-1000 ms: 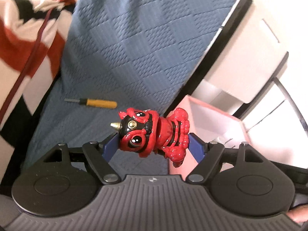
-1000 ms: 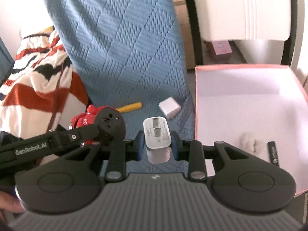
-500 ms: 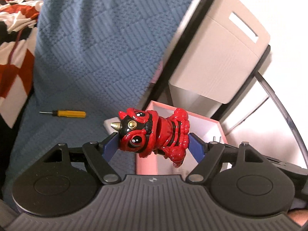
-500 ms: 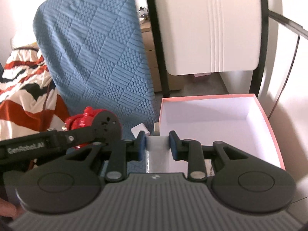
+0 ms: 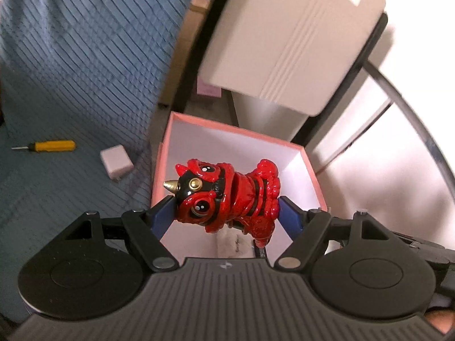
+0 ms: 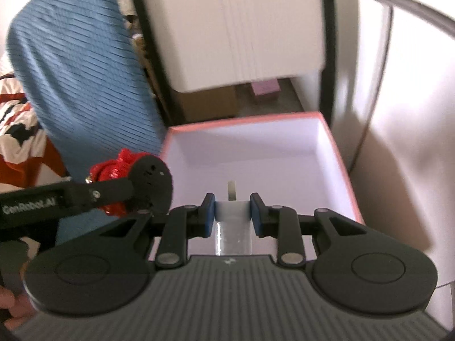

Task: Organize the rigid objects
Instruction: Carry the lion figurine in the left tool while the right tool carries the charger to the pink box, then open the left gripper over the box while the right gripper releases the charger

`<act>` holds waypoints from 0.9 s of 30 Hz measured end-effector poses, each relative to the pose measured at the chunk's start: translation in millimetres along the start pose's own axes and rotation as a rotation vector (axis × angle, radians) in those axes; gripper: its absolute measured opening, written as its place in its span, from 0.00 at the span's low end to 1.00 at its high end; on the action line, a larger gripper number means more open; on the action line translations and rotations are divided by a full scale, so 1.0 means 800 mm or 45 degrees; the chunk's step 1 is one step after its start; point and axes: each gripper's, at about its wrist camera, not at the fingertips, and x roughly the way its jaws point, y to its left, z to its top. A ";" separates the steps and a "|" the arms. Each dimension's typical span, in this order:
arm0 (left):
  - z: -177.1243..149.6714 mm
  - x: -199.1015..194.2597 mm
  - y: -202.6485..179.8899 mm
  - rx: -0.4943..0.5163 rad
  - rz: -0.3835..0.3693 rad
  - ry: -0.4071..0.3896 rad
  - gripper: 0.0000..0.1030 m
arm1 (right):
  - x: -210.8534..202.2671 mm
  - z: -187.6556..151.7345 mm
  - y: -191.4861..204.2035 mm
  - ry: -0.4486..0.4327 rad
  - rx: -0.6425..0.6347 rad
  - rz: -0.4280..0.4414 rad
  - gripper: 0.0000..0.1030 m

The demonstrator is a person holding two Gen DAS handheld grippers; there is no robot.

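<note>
My left gripper (image 5: 226, 209) is shut on a red and black toy figure (image 5: 227, 196) and holds it over the pink box (image 5: 236, 136) with its white inside. My right gripper (image 6: 231, 216) is shut on a white charger (image 6: 232, 227) with metal prongs, held above the same pink box (image 6: 345, 170). The toy also shows in the right wrist view (image 6: 116, 170), at the box's left rim behind the left gripper's body. A white item lies in the box under the toy, mostly hidden.
A yellow screwdriver (image 5: 52, 146) and a small white cube adapter (image 5: 116, 163) lie on the blue quilted cover (image 5: 71, 56) left of the box. A white chair back (image 5: 284, 34) with a black frame stands behind the box. A striped red, white and black blanket (image 6: 17, 130) lies at far left.
Both grippers have moved right and forward with their loads, from over the blue cover to over the pink box. The box now fills the middle of both views.
</note>
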 end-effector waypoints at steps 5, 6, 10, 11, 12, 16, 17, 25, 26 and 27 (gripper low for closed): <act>-0.018 0.046 -0.017 0.015 0.022 0.063 0.78 | 0.030 -0.022 -0.039 0.083 0.011 -0.021 0.29; -0.021 0.055 -0.019 0.015 0.022 0.072 0.78 | 0.037 -0.027 -0.043 0.101 0.008 -0.030 0.29; -0.036 0.089 -0.023 0.027 0.036 0.135 0.78 | 0.067 -0.050 -0.065 0.183 0.031 -0.031 0.29; -0.040 0.096 -0.024 0.029 0.043 0.145 0.78 | 0.075 -0.055 -0.068 0.199 0.039 -0.032 0.29; -0.044 0.103 -0.023 0.027 0.049 0.159 0.78 | 0.081 -0.060 -0.072 0.215 0.046 -0.032 0.29; -0.054 0.129 -0.022 0.019 0.058 0.205 0.78 | 0.099 -0.076 -0.083 0.276 0.048 -0.023 0.29; -0.056 0.134 -0.023 0.022 0.059 0.211 0.78 | 0.103 -0.079 -0.084 0.291 0.047 -0.022 0.29; -0.061 0.157 -0.024 0.045 0.035 0.245 0.78 | 0.129 -0.083 -0.102 0.344 0.099 -0.006 0.29; -0.061 0.156 -0.023 0.035 0.031 0.248 0.78 | 0.128 -0.082 -0.103 0.338 0.107 -0.002 0.29; -0.061 0.157 -0.022 0.029 0.038 0.248 0.78 | 0.128 -0.081 -0.103 0.336 0.115 0.001 0.30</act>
